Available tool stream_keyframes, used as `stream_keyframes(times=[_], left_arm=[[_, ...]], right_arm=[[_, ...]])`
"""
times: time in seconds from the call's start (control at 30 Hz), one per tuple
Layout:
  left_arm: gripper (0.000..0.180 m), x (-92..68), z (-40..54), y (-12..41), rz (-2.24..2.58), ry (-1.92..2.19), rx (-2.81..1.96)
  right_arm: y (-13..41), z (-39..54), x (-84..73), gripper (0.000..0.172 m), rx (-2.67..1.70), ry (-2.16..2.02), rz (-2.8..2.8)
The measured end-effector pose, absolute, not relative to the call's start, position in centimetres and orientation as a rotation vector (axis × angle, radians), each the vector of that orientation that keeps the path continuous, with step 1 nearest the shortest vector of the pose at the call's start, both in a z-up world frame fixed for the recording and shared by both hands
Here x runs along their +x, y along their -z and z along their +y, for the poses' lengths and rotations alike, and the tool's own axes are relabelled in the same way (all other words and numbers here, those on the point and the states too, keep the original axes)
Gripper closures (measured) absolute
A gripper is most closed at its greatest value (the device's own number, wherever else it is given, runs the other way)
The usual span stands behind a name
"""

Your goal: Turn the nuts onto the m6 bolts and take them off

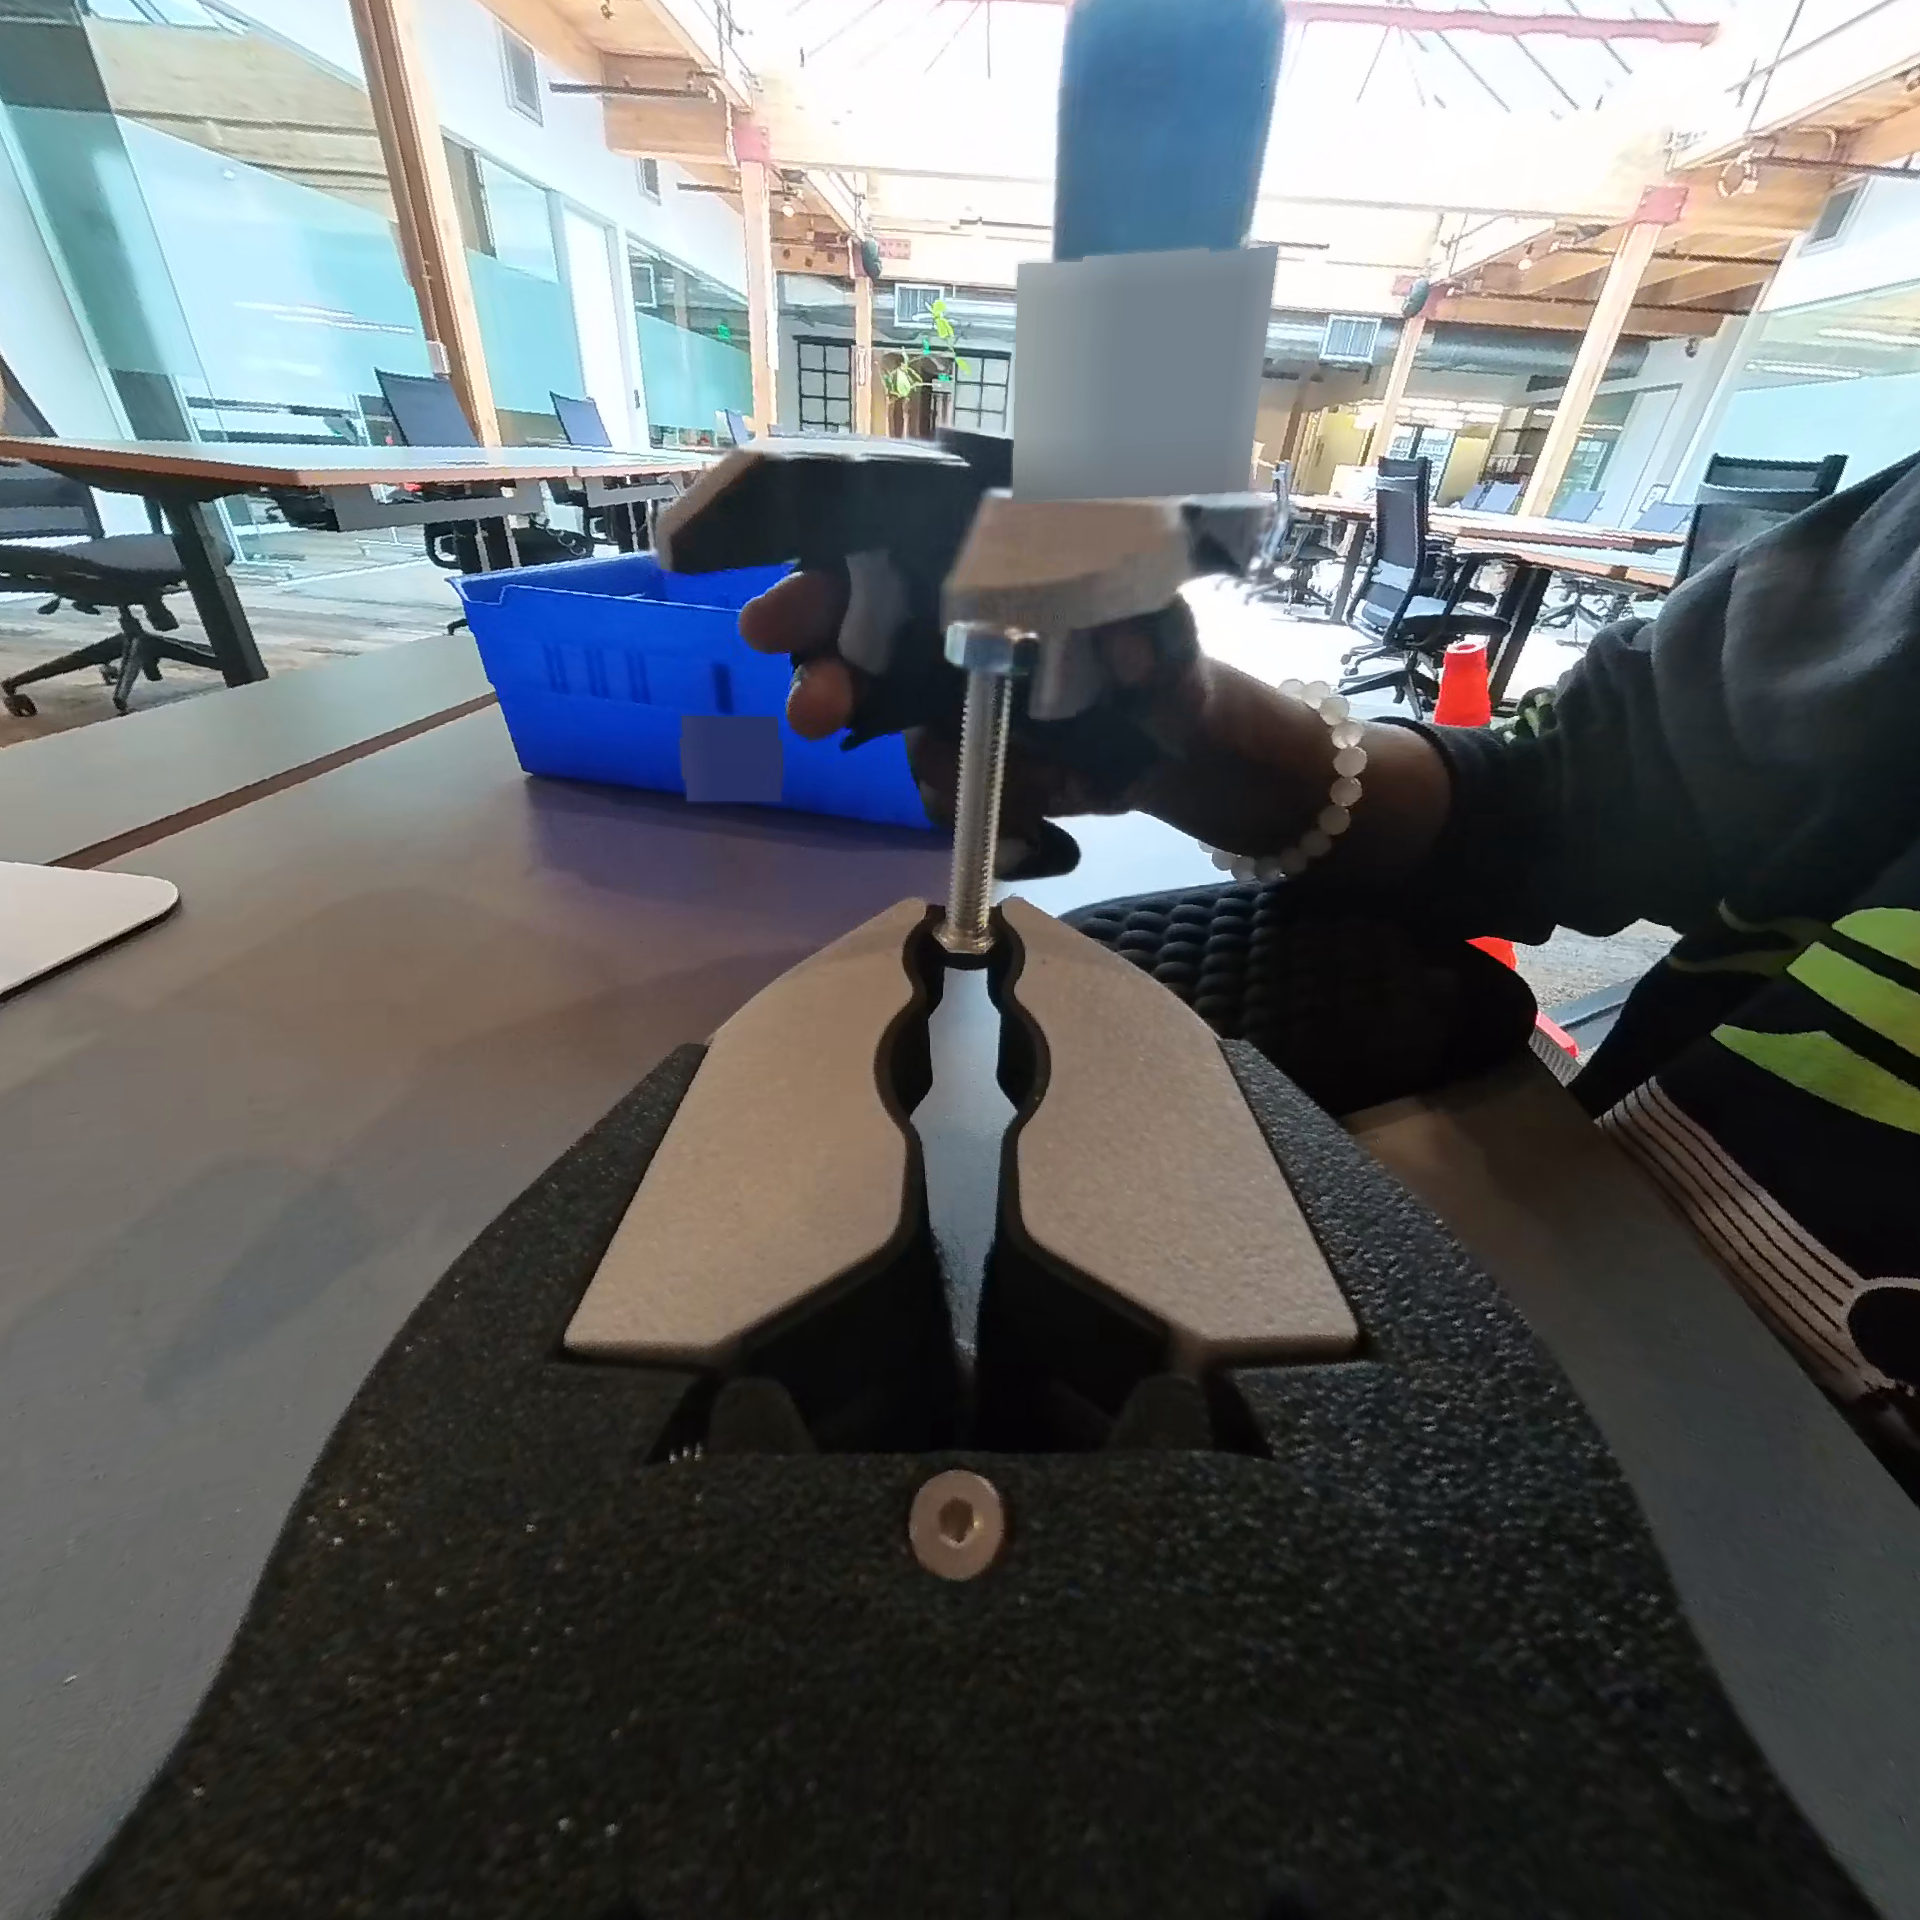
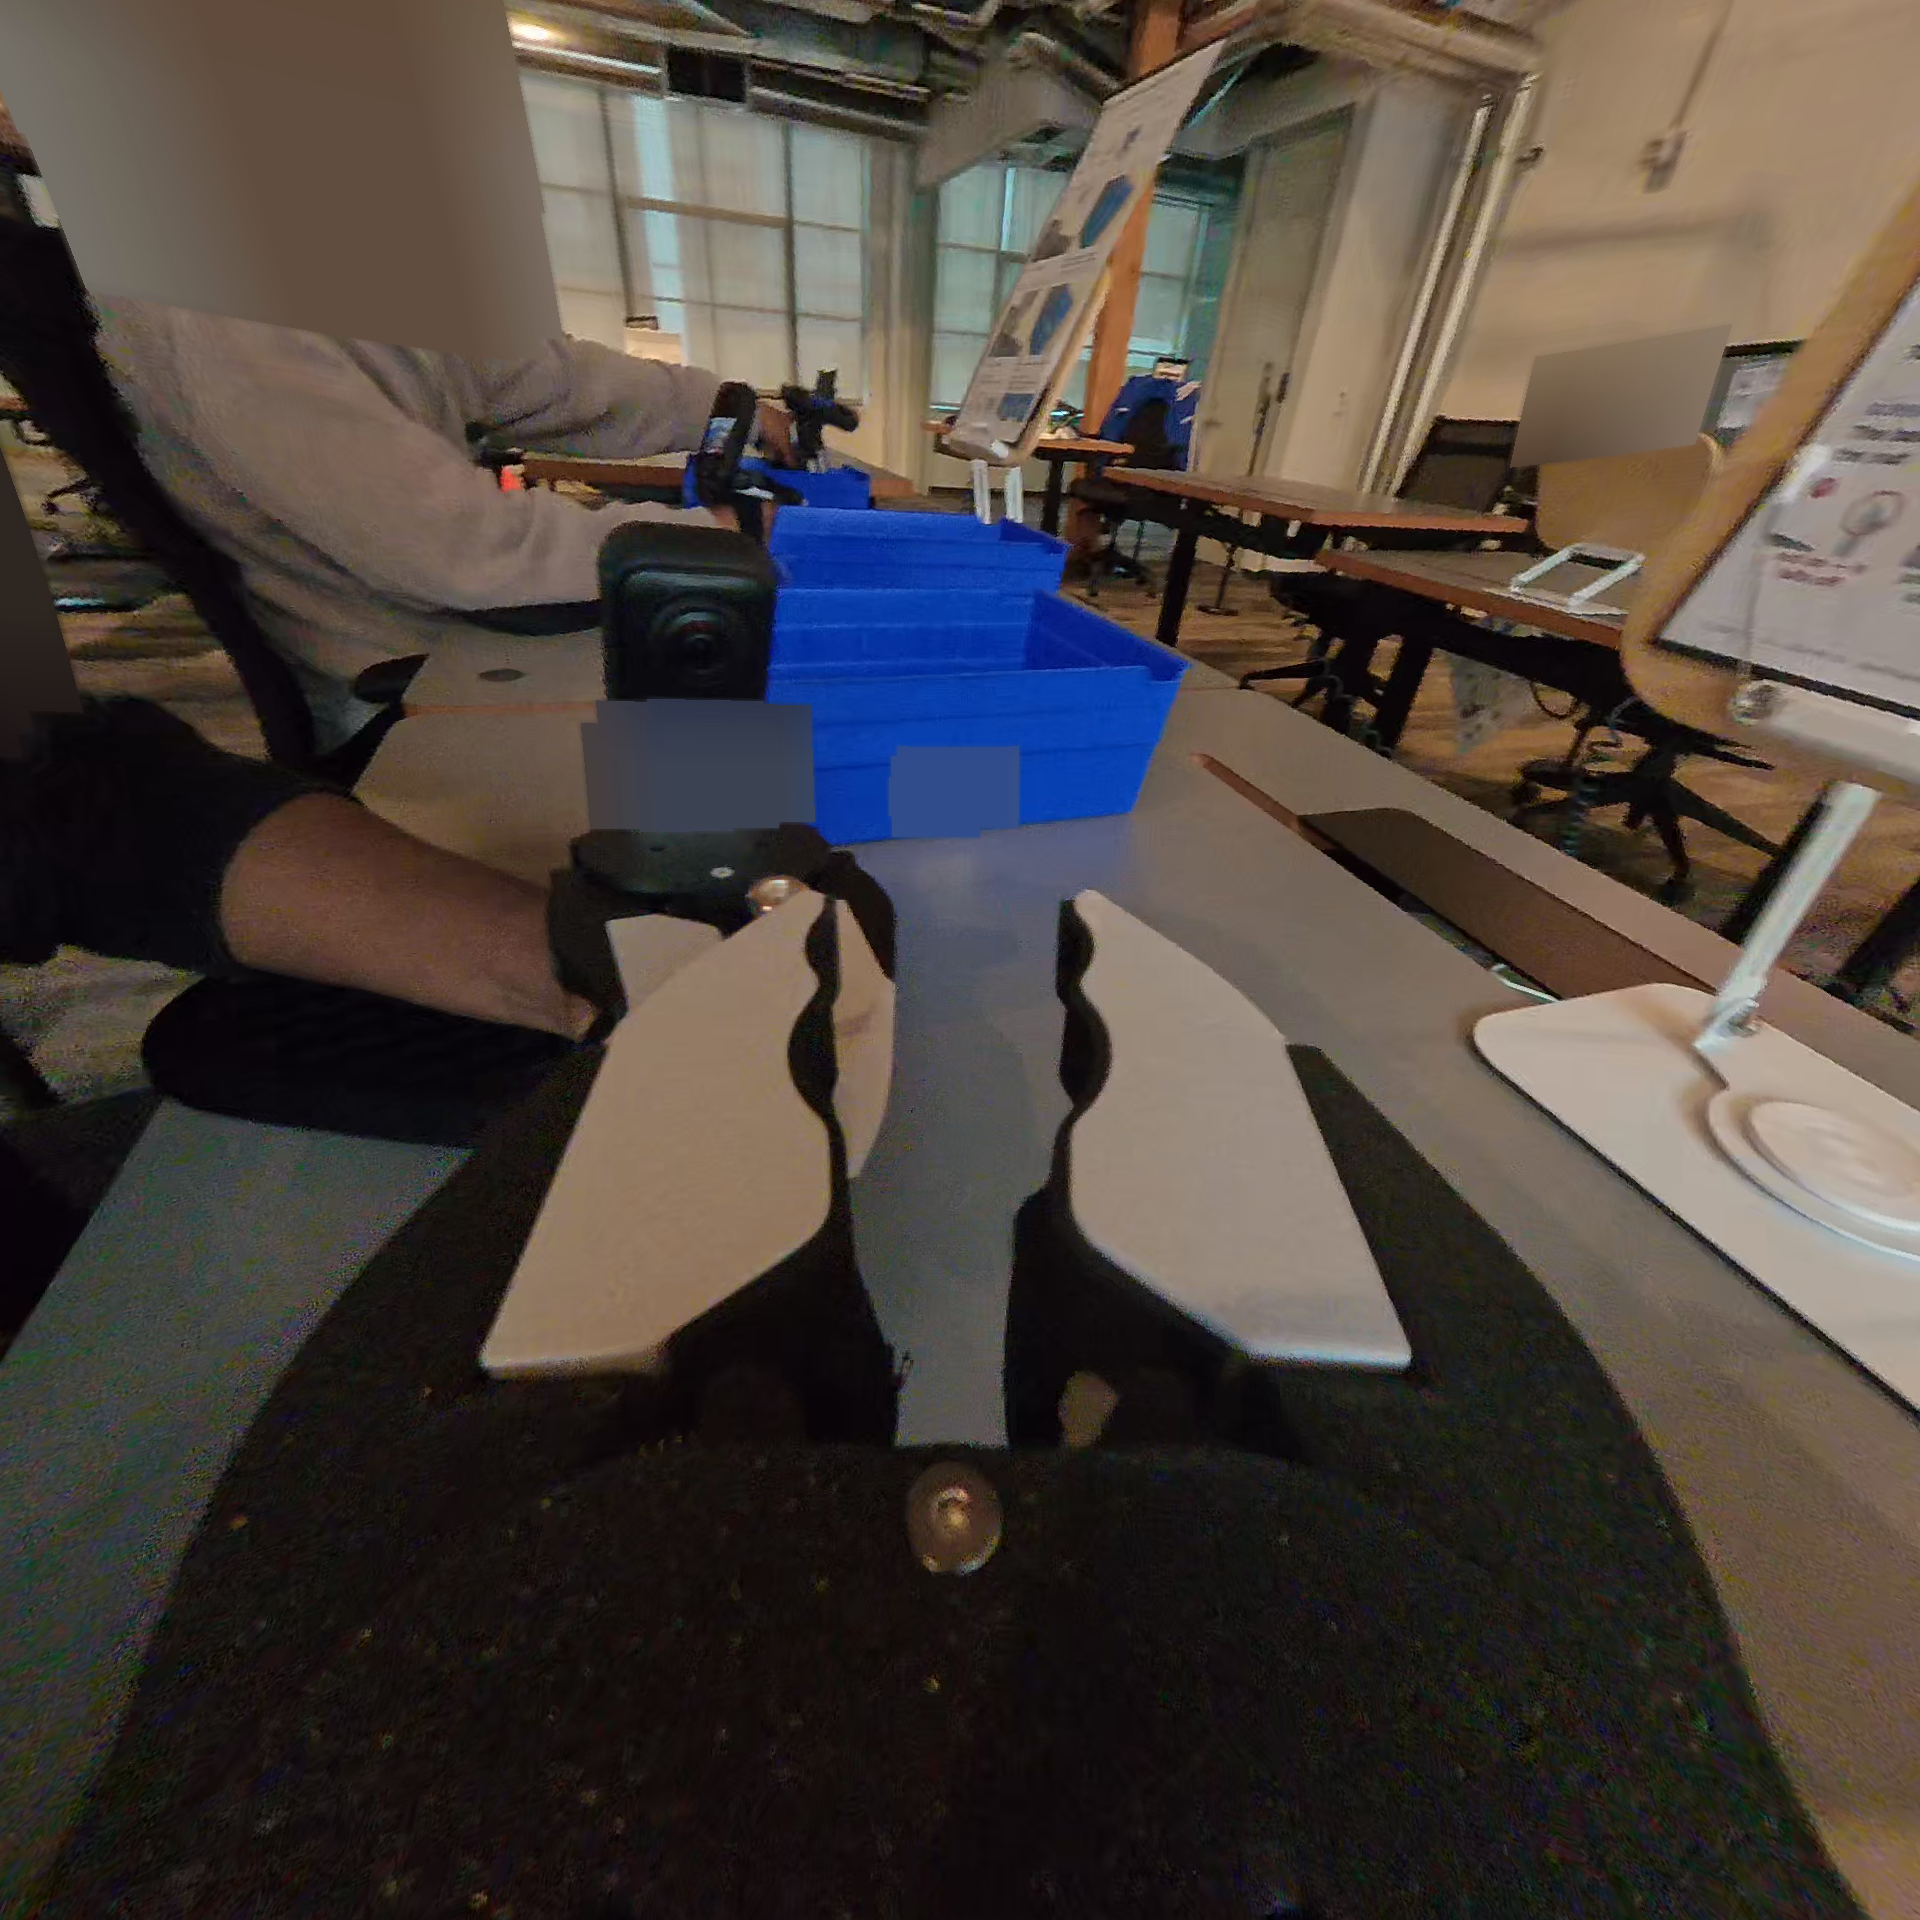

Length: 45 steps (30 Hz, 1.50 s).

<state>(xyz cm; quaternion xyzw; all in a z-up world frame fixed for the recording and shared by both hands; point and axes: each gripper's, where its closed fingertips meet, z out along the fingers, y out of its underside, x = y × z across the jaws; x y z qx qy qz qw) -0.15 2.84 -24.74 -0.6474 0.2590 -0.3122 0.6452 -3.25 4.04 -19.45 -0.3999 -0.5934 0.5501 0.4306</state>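
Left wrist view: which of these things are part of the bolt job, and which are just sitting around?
Part of the job:
- bolt, upright, clamped in the left tongs
- nut near its top
- right tongs, at the nut

Lying about:
- blue bin
- white stand base
- office chairs

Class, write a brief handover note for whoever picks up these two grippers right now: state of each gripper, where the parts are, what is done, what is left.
Left gripper: jaws shut on the lower end of the bolt, holding it upright.
Right gripper: jaws open, nothing between them; it hovers at the bolt's top.
Nut: sits at the top end of the bolt, between the right gripper's fingers, not clearly gripped.
Blue bin: on the table behind.
Done: bolt secured. Left: close on the nut and turn it; which way cannot be told.
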Motion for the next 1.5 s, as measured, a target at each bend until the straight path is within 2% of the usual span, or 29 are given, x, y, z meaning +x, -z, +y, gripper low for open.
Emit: stream_keyframes(times=[0.1, 0.3, 0.37, 0.5, 0.77, 0.93, 1.1, 1.2, 1.3, 1.5], left_arm=[[0.173, -0.2, 2.9, 24.7, 0.583, 0.711, -1.473], [0.173, -0.2, 2.9, 24.8, 0.588, 0.702, -1.478], [0.173, -0.1, 2.8, 24.8, 0.599, 0.698, -1.48], [0.173, -0.2, 2.9, 24.7, 0.586, 0.71, -1.475], [0.173, -0.4, 3.0, 24.6, 0.567, 0.721, -1.471], [0.173, -0.4, 3.0, 24.7, 0.568, 0.71, -1.474], [0.173, -0.4, 3.0, 24.7, 0.571, 0.716, -1.476], [0.173, -0.4, 3.0, 24.7, 0.572, 0.714, -1.476], [0.173, -0.3, 3.0, 24.8, 0.579, 0.71, -1.48], [0.173, -0.3, 3.0, 24.8, 0.584, 0.719, -1.48]], right_arm=[[19.0, 4.5, -3.0, 0.135, -0.996, -1.389, -1.448], [19.3, 3.1, -3.3, 0.117, -0.974, -1.406, -1.499], [19.3, 3.4, -3.3, 0.118, -0.98, -1.394, -1.49], [19.2, 4.9, -3.1, 0.129, -1.011, -1.384, -1.449], [18.7, 3.8, -2.7, 0.12, -0.963, -1.425, -1.494], [17.9, 3.9, -2.0, 0.121, -0.973, -1.31, -1.745], [17.8, 2.7, -1.7, 0.117, -1.002, -0.869, -2.405], [18.4, 1.8, -2.3, 0.13, -0.94, -0.576, -2.674], [19.5, 1.7, -2.8, 0.133, -0.897, -0.302, -2.846], [20.7, 1.4, -3.0, 0.153, -0.77, -0.075, -2.972]])
